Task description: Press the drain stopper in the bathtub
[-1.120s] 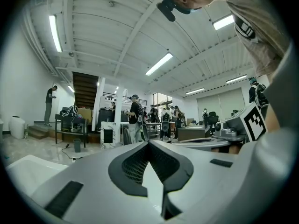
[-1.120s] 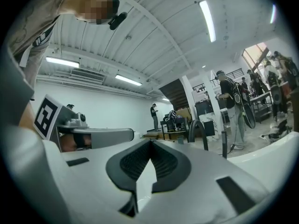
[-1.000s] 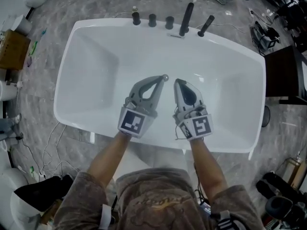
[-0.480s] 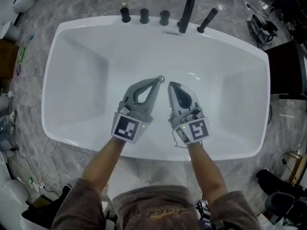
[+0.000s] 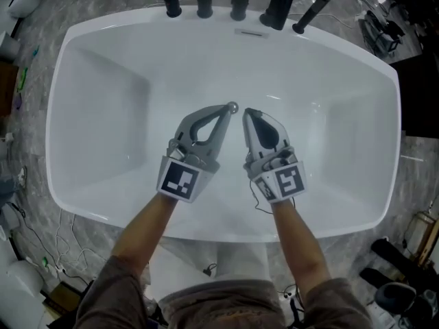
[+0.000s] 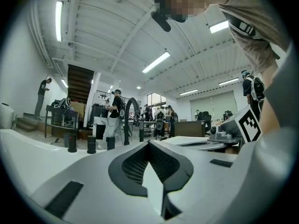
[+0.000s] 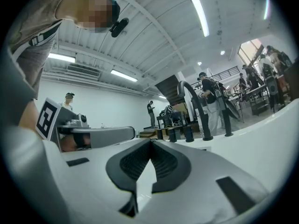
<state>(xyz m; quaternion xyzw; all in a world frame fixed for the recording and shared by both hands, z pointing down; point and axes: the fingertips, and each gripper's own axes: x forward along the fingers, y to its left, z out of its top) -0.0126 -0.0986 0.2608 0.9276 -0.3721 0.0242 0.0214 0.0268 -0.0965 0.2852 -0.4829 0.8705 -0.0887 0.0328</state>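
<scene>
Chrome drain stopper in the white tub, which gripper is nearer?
Left. The left gripper sits right beside the drain stopper, on its left; the right gripper is slightly farther, on its right.

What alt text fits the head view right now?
Seen from above, two hand-held grippers hang over a white bathtub, both with fingers shut and empty; the tip of the left gripper sits at the round metal drain stopper, the right gripper beside it. Black tap fittings line the far rim.

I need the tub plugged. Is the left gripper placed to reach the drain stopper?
Probably yes: the left gripper, jaws shut, has its tip right beside the drain stopper, and nothing lies between them.
</scene>
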